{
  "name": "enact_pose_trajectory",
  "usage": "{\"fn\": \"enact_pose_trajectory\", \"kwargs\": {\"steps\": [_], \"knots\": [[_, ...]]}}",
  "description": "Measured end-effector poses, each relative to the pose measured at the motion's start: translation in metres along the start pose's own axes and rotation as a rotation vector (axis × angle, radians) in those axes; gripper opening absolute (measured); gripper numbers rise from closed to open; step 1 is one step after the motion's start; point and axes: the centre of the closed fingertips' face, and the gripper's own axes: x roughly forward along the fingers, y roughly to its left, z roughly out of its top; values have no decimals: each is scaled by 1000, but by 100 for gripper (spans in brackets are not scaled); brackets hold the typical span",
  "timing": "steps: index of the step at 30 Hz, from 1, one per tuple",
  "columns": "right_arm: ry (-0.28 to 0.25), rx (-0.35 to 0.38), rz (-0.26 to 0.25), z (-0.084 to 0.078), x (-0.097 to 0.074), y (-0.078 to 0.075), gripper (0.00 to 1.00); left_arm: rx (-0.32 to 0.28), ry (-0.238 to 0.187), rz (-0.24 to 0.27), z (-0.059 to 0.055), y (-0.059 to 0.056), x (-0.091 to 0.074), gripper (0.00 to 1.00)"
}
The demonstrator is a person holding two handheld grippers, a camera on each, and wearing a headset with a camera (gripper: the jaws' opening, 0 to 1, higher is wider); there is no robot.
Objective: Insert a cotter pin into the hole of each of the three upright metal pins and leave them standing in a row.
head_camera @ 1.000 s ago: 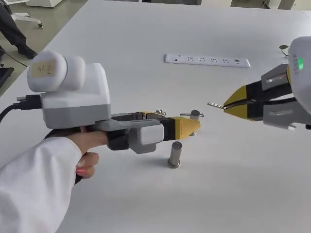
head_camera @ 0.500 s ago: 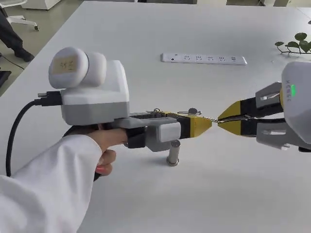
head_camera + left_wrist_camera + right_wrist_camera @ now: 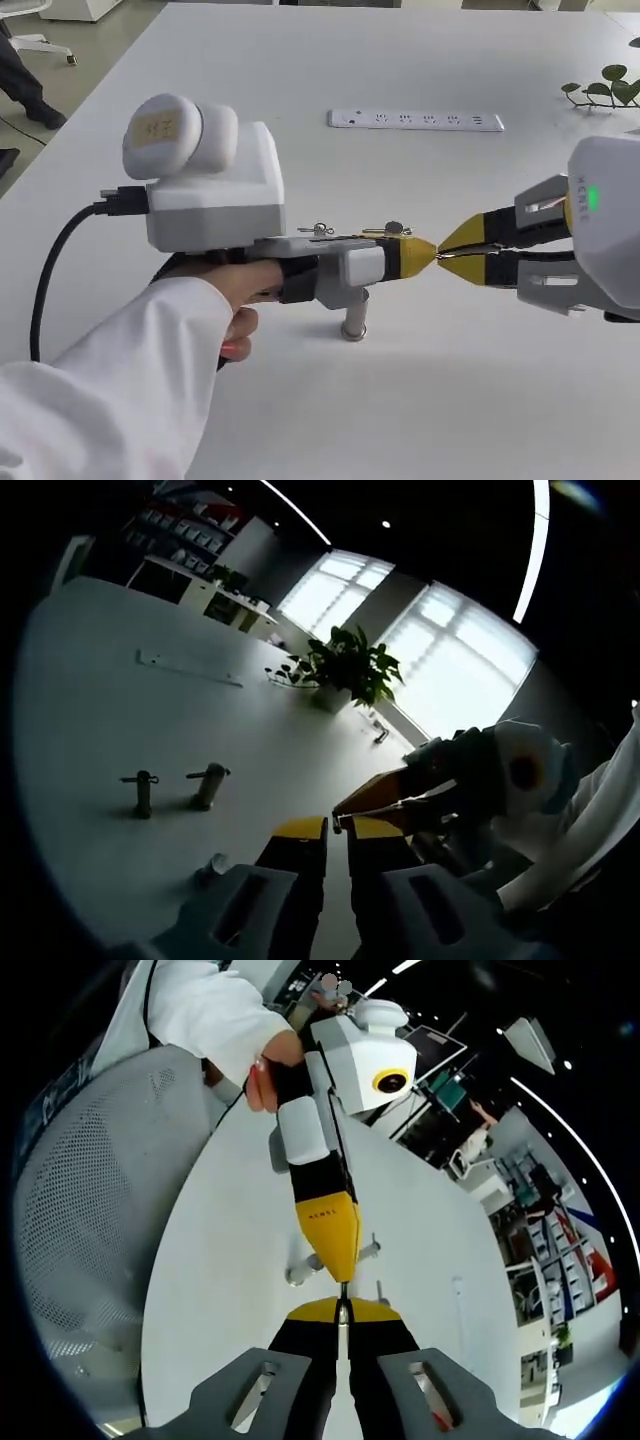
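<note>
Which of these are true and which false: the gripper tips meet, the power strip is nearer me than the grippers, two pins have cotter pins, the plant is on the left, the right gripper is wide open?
1. The left gripper and right gripper meet tip to tip above the table. True.
2. The power strip lies nearer the person than the grippers. False: it lies beyond them.
3. Two upright metal pins carry cotter pins. True.
4. The plant is at the head view's left. False: it is at the upper right.
5. The right gripper is wide open. False: it is closed on a loose cotter pin.
</note>
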Motion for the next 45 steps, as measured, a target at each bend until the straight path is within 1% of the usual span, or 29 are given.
{"fn": "enact_pose_trajectory", "kwargs": {"steps": [3, 7, 13, 18, 20, 27, 31, 34, 41, 45], "knots": [[-3, -2, -1, 1, 0, 0, 0, 1, 13, 2, -2, 1, 0, 4], [-3, -9, 6, 3, 1, 2, 0, -4, 12, 2, -2, 1, 0, 1], [-4, -15, 8, 4, 0, 3, 0, -11, 24, -1, -4, 1, 0, 1], [-4, -19, 11, 5, -1, 4, 0, -41, 22, 0, -4, 0, 0, 1], [-6, -17, 15, 5, -1, 4, 0, -44, 25, 1, -5, 0, -1, 1], [-6, -26, 24, 6, -1, 7, 0, -46, 50, 2, -8, -2, -2, 0], [-5, -24, 15, 6, -2, 5, 0, -42, 37, 6, -6, -2, -1, 0], [-6, -21, 14, 6, -3, 6, 0, -46, 35, 6, -6, -2, -1, 0], [-14, -21, 23, 6, -3, 8, 0, -49, 43, 4, -8, -3, -1, 0], [-22, -1, 33, 6, -3, 9, 0, -48, 45, -1, -9, -3, -2, 0]]}}
